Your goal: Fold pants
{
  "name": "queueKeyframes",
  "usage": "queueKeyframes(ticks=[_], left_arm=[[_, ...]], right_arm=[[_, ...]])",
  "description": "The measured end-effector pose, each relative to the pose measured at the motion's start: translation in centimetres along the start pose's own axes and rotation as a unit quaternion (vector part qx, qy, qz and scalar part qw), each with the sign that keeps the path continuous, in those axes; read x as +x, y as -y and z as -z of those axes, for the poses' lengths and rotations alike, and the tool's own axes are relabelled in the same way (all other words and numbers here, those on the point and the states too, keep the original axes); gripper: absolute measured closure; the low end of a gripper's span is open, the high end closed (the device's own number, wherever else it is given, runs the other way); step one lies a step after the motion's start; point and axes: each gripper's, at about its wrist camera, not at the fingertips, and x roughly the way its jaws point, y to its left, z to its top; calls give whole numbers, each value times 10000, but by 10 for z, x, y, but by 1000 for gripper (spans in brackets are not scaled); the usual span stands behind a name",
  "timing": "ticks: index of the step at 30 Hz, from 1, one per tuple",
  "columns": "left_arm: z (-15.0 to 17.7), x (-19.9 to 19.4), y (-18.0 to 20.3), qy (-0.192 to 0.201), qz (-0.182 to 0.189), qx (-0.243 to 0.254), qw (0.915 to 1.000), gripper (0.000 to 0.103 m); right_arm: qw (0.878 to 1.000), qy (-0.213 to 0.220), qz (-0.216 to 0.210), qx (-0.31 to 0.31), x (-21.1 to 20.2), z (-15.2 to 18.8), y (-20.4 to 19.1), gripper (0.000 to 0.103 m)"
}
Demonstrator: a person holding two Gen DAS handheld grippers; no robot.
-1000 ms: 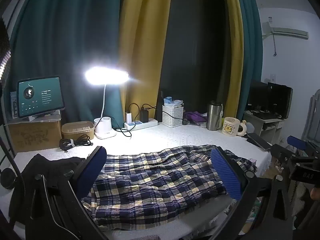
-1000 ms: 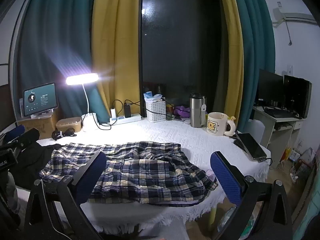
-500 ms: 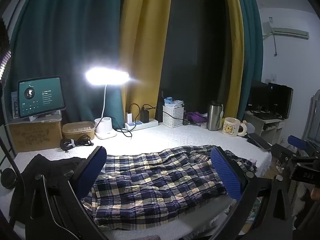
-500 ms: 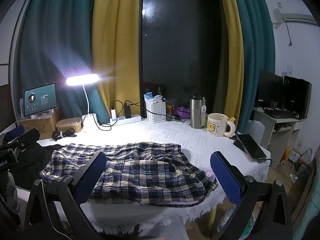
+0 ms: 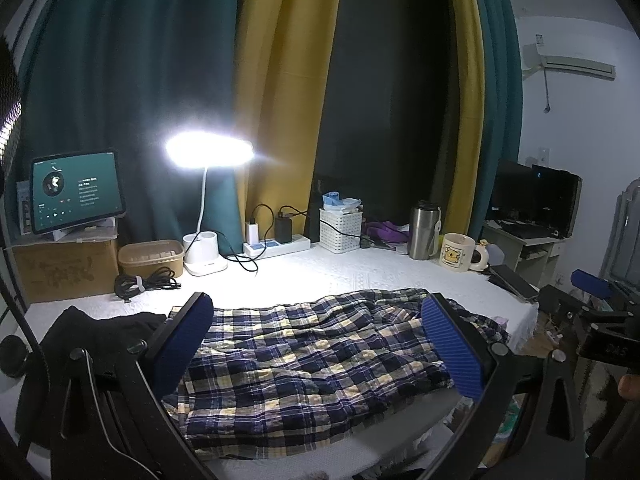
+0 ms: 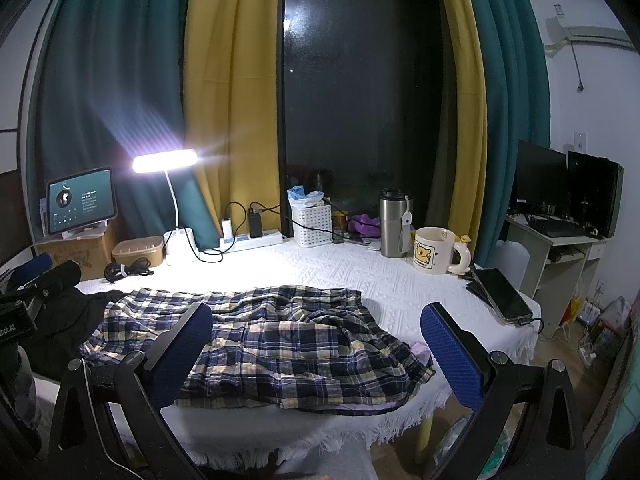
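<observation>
- The pants (image 5: 312, 364) lie spread and rumpled on the table (image 5: 360, 272), in front of the lamp (image 5: 208, 152) and along the near edge. That puts them within reach of both tools, and the lamp lights the cloth from behind.
- Your left gripper (image 5: 316, 348) hangs above the near edge with its jaws wide apart and nothing between them. The pants fill the gap only as background.
- Your right gripper (image 6: 316, 356) is just as wide and just as empty, held off the table's edge to the lamp's right. Both look poised for a first pinch, so I judge no fold is started.
- The left view shows the dark garment (image 5: 92, 340) touching the pants' left end, and your right tool out past the table's corner.
- The right view shows what the left cuts off: the right end of the pants (image 6: 400, 372) draping over the fringe, with something pale under it, perhaps a lining, though it is dim there.
- The right view alone shows the phone (image 6: 502, 292) clearly, well apart from the cloth.
</observation>
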Motion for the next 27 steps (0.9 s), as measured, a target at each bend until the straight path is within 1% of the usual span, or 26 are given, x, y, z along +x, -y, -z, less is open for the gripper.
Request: queueKeyframes(ticks=[20,21,27], left_arm=[[2,0,2,-14,52,53,10000,0],[2,-1,2,-12,53,67,10000,0],[2,-1,0,8,-66,52,10000,0]], right_arm=[[10000,11,0,1,2,1,2,0],[10000,7,0,3,-1,-3,-1,0],[10000,9,1,0,-1,-2,0,0]])
